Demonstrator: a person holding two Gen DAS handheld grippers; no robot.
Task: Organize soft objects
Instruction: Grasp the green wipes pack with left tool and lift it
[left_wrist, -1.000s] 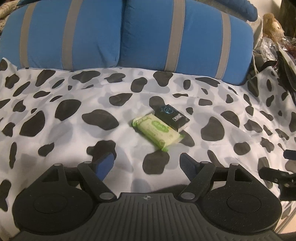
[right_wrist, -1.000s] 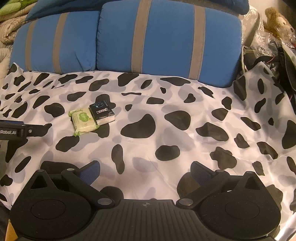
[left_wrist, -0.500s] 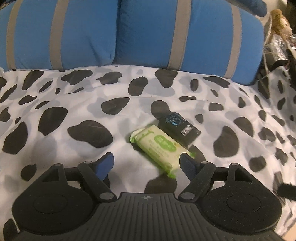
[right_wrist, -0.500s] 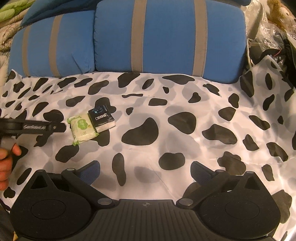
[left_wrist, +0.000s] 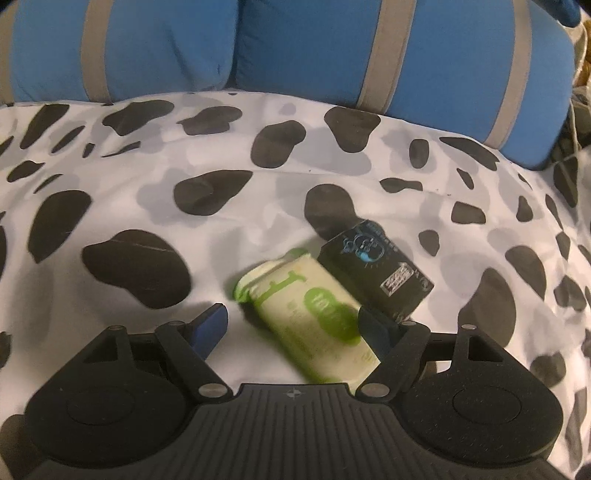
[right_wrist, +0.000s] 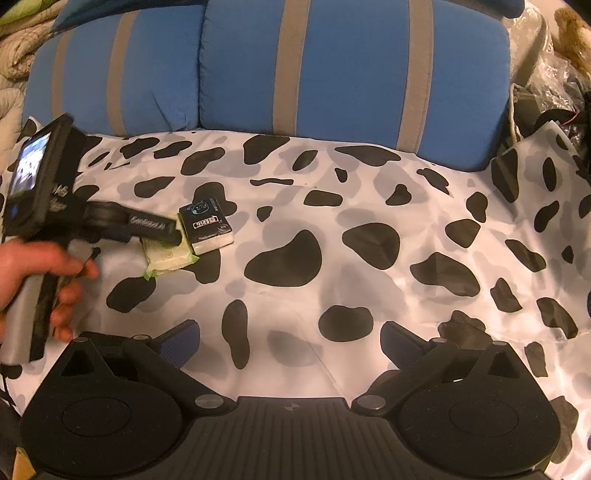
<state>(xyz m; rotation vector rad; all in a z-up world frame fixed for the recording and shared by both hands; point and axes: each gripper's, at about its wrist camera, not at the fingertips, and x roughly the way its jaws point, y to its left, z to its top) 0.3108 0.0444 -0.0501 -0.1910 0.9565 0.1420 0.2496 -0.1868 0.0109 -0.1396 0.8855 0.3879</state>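
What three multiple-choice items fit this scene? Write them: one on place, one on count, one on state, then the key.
1. Where does the green wipes pack lie relative to the black tissue pack, seen from the left wrist?
A. Left of it, alongside
B. On top of it
C. Far behind it

2. How many blue pillows stand behind the spotted sheet?
A. One
B. Two
C. Four

3. The left gripper is:
A. Open around the wipes pack
B. Shut on the black pack
C. Holding a pillow

Key: A, the packs sit side by side; B, two striped pillows show; A, its fingers straddle the pack.

wipes pack (left_wrist: 314, 321) left of tissue pack (left_wrist: 376, 275) — touching | both on bedspread (left_wrist: 147, 177)
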